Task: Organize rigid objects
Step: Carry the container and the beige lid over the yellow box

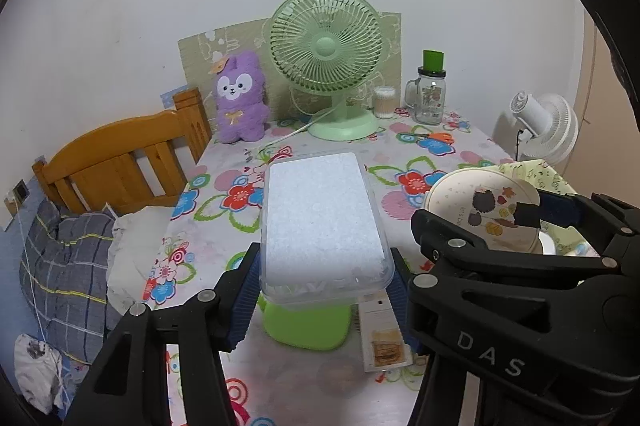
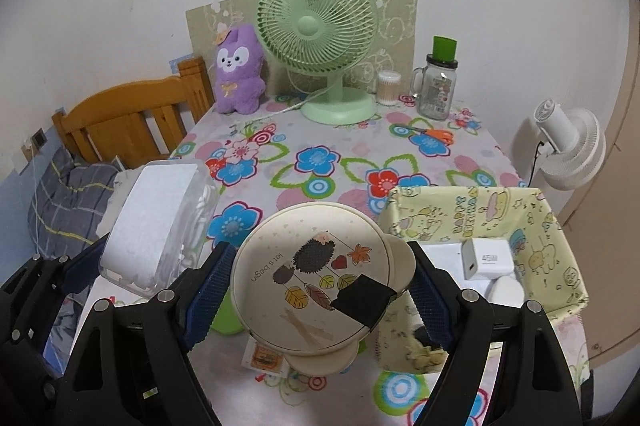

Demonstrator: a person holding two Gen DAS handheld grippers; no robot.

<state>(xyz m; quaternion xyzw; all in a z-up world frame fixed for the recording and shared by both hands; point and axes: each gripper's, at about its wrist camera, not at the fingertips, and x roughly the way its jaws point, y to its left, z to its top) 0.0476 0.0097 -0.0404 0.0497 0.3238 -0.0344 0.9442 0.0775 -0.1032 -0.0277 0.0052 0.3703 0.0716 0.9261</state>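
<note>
My left gripper (image 1: 323, 300) is shut on a clear plastic box (image 1: 322, 222) with a white frosted lid, held above the flowered table; the box also shows in the right wrist view (image 2: 152, 226). My right gripper (image 2: 316, 296) is shut on a round cream lidded container (image 2: 316, 274) with a hedgehog print, also seen in the left wrist view (image 1: 486, 212). A yellow fabric basket (image 2: 532, 222) sits right of it, holding a white charger (image 2: 486, 260). A green object (image 1: 306, 326) and a flat white packet (image 1: 384, 340) lie on the table under the box.
At the back of the table (image 2: 352, 154) stand a green fan (image 2: 316, 38), a purple plush (image 2: 238, 72), a cotton-swab jar (image 2: 389, 87), a glass mug jar (image 2: 436, 86) and orange scissors (image 2: 434, 134). A wooden bed (image 1: 116, 162) is left; a white fan (image 2: 568, 142) is right.
</note>
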